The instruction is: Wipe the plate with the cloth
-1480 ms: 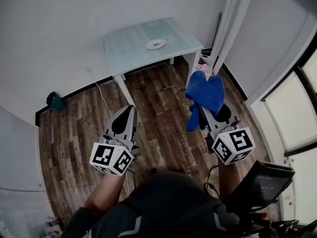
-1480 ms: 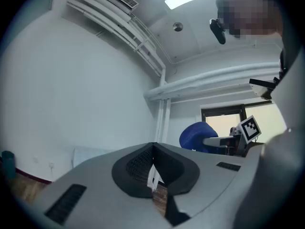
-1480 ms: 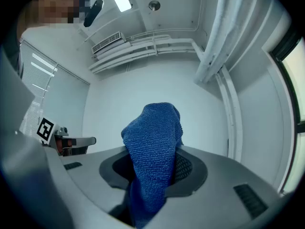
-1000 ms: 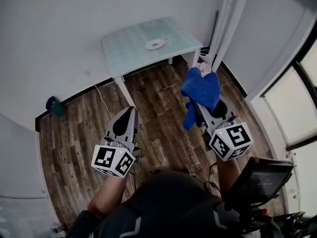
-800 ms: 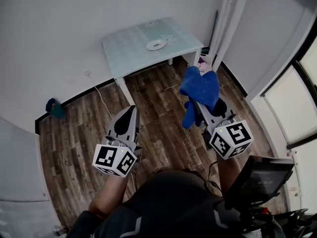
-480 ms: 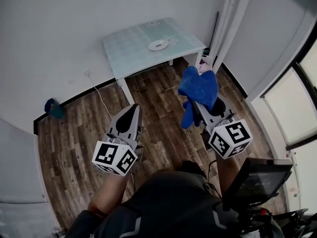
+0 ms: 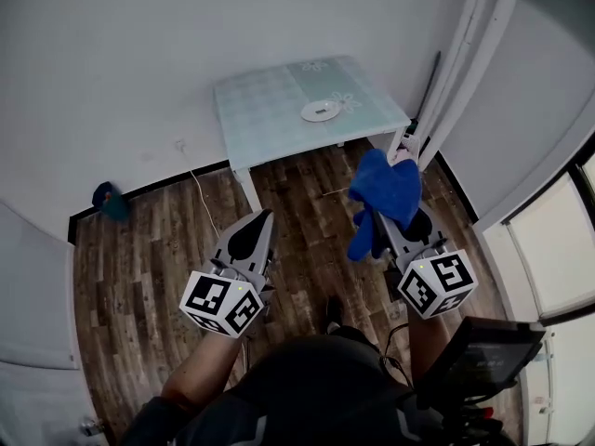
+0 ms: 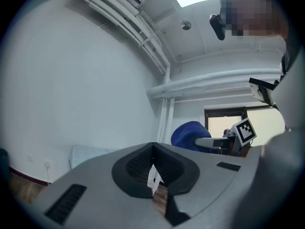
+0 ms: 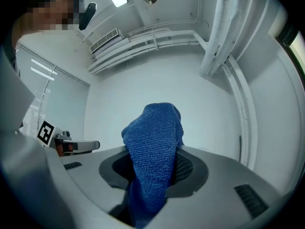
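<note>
A small white plate (image 7: 322,111) lies on a pale green table (image 7: 270,110) against the far wall, well ahead of both grippers. My right gripper (image 7: 379,214) is held over the wooden floor, shut on a blue cloth (image 7: 389,186). The cloth bunches above the jaws and hangs down their left side; in the right gripper view the blue cloth (image 9: 155,151) fills the middle of my right gripper (image 9: 152,178). My left gripper (image 7: 262,219) is level with it on the left, jaws together with nothing held. In the left gripper view, my left gripper (image 8: 155,171) points at the white wall, with the blue cloth (image 8: 188,133) at right.
A dark teal object (image 7: 110,198) sits on the floor by the left wall. A white cable (image 7: 200,193) runs along the floor near the table leg. White pipes (image 7: 474,45) and pink items (image 7: 402,156) stand right of the table. A dark device (image 7: 483,347) is at lower right.
The table and plate have come lower and nearer in the head view, so I have moved towards them. Both grippers keep their pose, the right one still holding the cloth.
</note>
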The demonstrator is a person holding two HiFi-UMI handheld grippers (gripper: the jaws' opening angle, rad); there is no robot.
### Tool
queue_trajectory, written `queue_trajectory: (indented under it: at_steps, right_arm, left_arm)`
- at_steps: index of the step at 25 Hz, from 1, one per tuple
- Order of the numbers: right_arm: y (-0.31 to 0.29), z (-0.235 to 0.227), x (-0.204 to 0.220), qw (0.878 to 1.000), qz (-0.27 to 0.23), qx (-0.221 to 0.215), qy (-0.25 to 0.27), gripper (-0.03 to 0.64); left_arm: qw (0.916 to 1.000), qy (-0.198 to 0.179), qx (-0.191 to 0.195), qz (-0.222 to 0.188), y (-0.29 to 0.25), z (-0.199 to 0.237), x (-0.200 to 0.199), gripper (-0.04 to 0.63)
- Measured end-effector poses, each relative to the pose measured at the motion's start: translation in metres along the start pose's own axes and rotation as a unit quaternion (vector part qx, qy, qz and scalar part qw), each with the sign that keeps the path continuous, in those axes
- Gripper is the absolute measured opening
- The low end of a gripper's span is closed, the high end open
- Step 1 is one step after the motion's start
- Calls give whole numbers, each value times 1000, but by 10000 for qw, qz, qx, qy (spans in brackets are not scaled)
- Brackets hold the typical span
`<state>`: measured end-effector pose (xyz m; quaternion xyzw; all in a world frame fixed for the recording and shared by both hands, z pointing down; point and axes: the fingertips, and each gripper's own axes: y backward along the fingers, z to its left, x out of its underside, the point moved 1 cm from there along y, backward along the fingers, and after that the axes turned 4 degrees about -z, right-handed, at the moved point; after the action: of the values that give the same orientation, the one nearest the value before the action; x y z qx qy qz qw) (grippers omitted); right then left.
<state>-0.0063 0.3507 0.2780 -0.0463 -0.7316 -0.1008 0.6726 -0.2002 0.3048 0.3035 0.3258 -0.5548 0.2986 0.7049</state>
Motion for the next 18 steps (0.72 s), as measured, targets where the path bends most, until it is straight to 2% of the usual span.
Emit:
queue_trajectory:
  at_steps: [18]
  right_arm:
    - [-91, -136, 6, 9996, 59, -181, -199, 156]
  left_arm:
    - [9983, -134, -497, 285, -152, 38, 19, 9]
